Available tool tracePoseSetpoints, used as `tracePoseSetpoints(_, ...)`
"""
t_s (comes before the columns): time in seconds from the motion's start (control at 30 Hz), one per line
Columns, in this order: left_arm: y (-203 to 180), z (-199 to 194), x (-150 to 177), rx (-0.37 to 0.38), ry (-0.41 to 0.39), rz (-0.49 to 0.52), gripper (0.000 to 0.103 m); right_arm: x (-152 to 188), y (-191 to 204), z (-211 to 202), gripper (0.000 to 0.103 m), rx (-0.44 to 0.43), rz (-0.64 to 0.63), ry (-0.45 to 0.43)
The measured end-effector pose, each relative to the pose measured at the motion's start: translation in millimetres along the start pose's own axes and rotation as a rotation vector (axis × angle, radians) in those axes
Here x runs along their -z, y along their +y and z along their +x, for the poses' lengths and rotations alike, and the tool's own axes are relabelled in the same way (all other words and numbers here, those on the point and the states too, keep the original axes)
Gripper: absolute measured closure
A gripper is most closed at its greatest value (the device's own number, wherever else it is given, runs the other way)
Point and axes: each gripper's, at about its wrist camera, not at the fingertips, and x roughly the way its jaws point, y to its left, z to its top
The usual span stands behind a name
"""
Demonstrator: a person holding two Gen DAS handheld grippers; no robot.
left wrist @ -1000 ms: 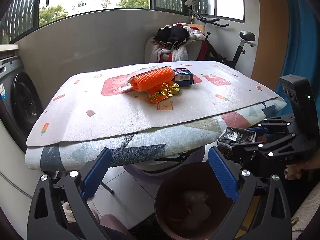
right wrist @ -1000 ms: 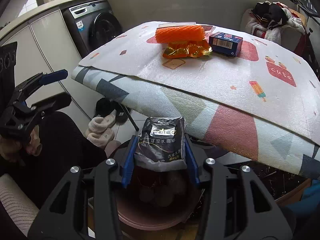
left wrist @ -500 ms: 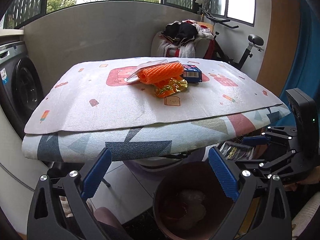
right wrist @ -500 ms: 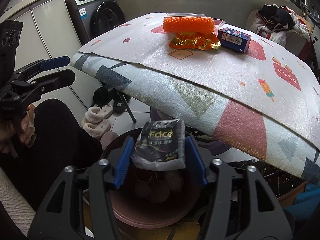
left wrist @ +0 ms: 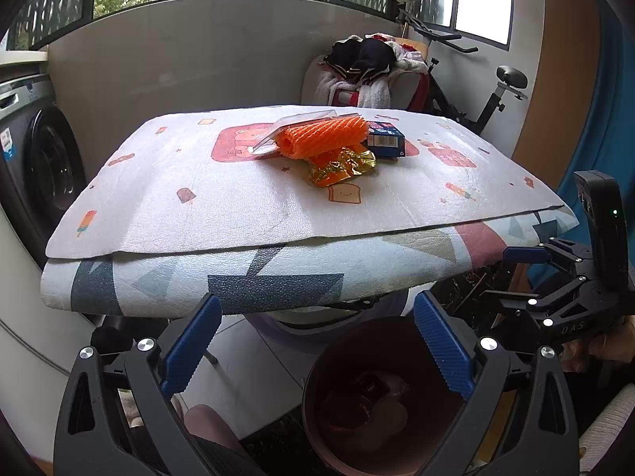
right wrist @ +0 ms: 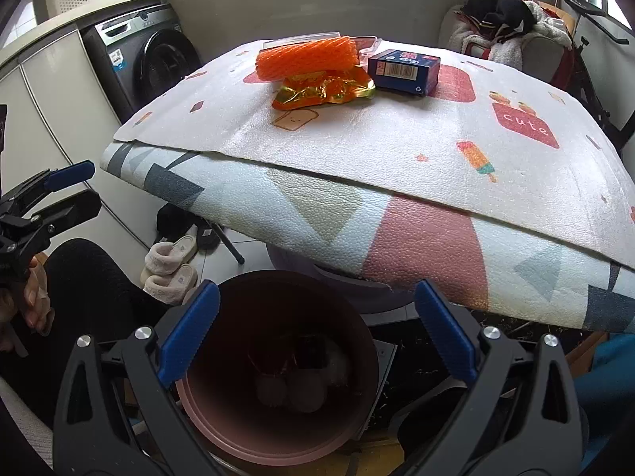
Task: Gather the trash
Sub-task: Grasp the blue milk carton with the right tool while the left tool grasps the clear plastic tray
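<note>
Below, right gripper (right wrist: 315, 327) wide open and empty over brown bin (right wrist: 238, 432) holding dark trash, left gripper (left wrist: 313, 341) likewise spread and empty, orange foam net (right wrist: 305, 57), gold wrapper (right wrist: 323, 89), blue box (right wrist: 403, 65) together on surface (right wrist: 397, 135).

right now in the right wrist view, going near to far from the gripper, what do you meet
right gripper → bin → gold wrapper → orange foam net → washing machine
</note>
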Motion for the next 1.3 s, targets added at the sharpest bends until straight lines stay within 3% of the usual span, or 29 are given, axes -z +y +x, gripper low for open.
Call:
tracePoseSetpoints(0.33, 2.1, 0.8, -0.4, -0.012, 0.006, -0.014, 0.008, -1.3, -3.1, 0.2, 0.006, 0.001, 0.011, -0.001)
tracePoseSetpoints(0.57, 15.5, 9.0, -13.3, 0.019, 0.051, -0.065, 0.008, -22.4, -30.6, -4.2, 0.006, -0.019, 0.107, -0.005)
tracePoseSetpoints(0.83, 45.7, 19.7, -47.8, 0.030, 0.036, -0.155, 0.008, -105.3, -82.7, 14.2, 0.006, 0.010, 0.176, -0.006)
tracePoseSetpoints(1.0, 71.7, 29.5, -73.8, 0.043, 0.019, -0.219, 0.008, -169.3, -110.9, 48.3, 0.006, 0.053, 0.206, 0.005)
tracePoseSetpoints(1.3, 109.8, 50.2, -87.6, 0.065, 0.025, -0.349, 0.008, -248.2, -105.8, 131.1, 0.006, 0.086, 0.186, 0.109)
